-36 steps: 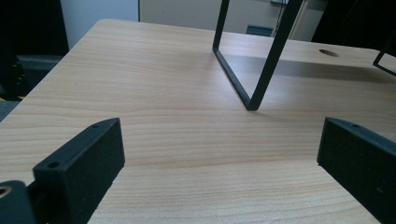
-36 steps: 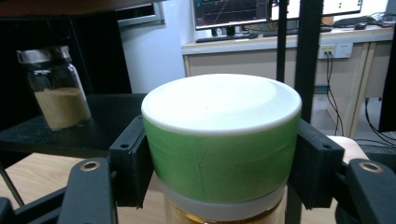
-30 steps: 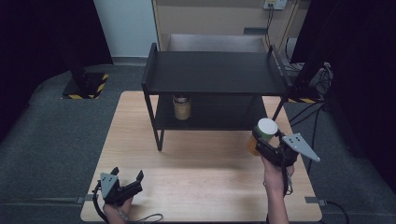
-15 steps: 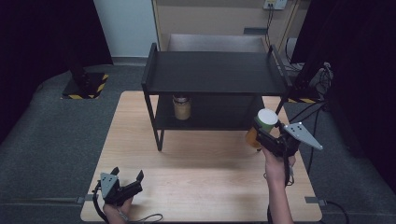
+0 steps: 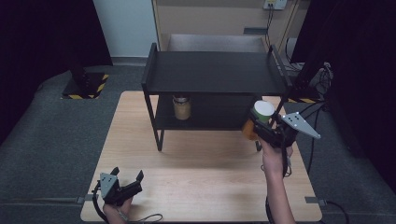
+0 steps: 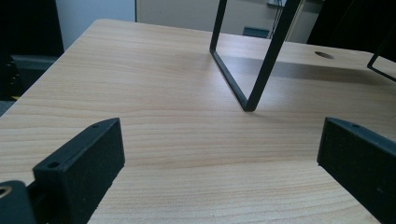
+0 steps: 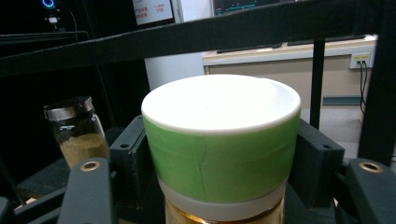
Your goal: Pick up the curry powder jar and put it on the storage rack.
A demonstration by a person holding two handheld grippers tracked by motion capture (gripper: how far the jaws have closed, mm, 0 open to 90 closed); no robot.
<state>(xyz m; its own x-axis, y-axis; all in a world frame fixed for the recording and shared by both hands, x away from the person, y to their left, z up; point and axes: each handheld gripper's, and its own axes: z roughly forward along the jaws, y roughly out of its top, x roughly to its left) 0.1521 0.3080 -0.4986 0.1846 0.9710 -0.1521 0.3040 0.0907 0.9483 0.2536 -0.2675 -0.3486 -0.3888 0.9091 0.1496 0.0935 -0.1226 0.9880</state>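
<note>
Right gripper [image 5: 256, 127] jaws are clamping the green-lidded jar [image 5: 259, 116], holding it upright in front of the black rack [image 5: 215, 70], likely lining up with its lower shelf beside the spice jar [image 5: 181, 107]. Left gripper [image 5: 127, 183] is idling on the table [image 5: 205, 182], jaws wide open, empty.
</note>
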